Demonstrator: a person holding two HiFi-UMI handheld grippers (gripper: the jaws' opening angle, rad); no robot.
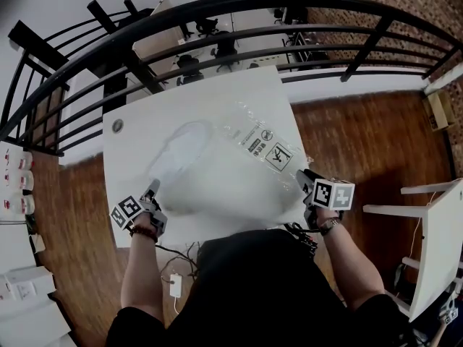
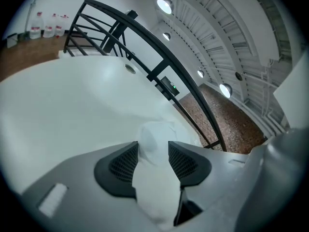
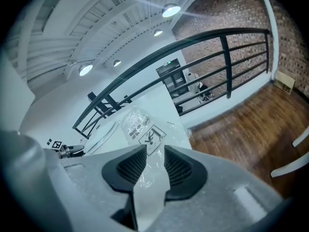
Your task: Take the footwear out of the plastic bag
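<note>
**Control:** What's in your left one?

**Operator:** My left hand-held gripper (image 2: 153, 156) is released. Its 2 ribbed black pads stand apart, and the rounded, soft-looking white end of the footwear (image 2: 155, 134) sits in the gap.

**Control:** And the right?

**Operator:** My right hand-held gripper (image 3: 154, 166) has let go too. Its pads are apart, with a strip of the plastic bag (image 3: 140, 127) lying slack between them. The film is clear and crinkled, with a black-and-white warning square printed on it.

**Control:** Where's the footwear lying?

**Operator:** In the head view I see it as a smooth pale mound on the matte white desk (image 1: 217, 92). It lies at the left end of the bag, just beyond my left jaws. I cannot tell whether its far end is under the film. A black metal railing (image 1: 239, 6) curves behind the desk.
</note>
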